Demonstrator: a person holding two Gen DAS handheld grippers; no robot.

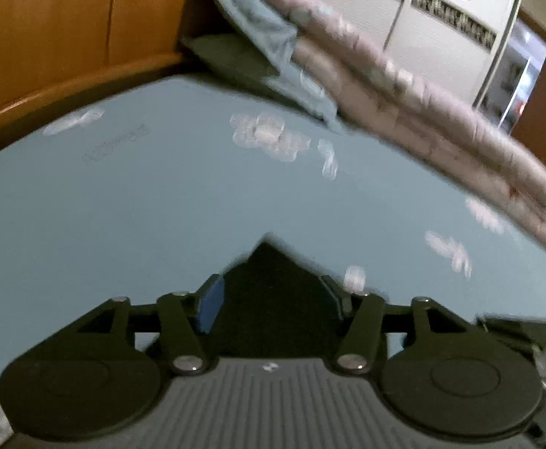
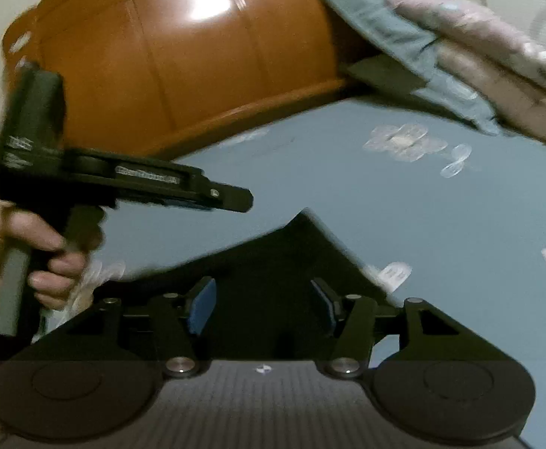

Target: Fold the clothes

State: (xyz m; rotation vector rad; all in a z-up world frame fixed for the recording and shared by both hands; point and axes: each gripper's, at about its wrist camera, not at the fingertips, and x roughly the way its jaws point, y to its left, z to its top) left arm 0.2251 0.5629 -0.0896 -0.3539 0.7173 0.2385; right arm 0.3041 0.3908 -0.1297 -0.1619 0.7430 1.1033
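Observation:
A dark garment (image 1: 269,262) lies flat on the blue flowered bed sheet (image 1: 160,187), one corner pointing toward the headboard. My left gripper (image 1: 271,299) is open, its blue pads (image 1: 210,307) wide apart and the dark cloth showing in the gap below them. From the right wrist view the left gripper (image 2: 241,198) hangs above the garment (image 2: 291,247) in a person's hand (image 2: 30,262), with no cloth hanging from it. My right gripper (image 2: 263,299) also stands open over the near part of the garment, its pads (image 2: 202,308) not pressing on the cloth.
A wooden headboard (image 2: 160,56) curves along the far edge of the bed. A blue pillow (image 1: 250,26) and a rolled pink quilt (image 1: 404,104) lie at the far right. A white wardrobe (image 1: 404,18) stands behind them.

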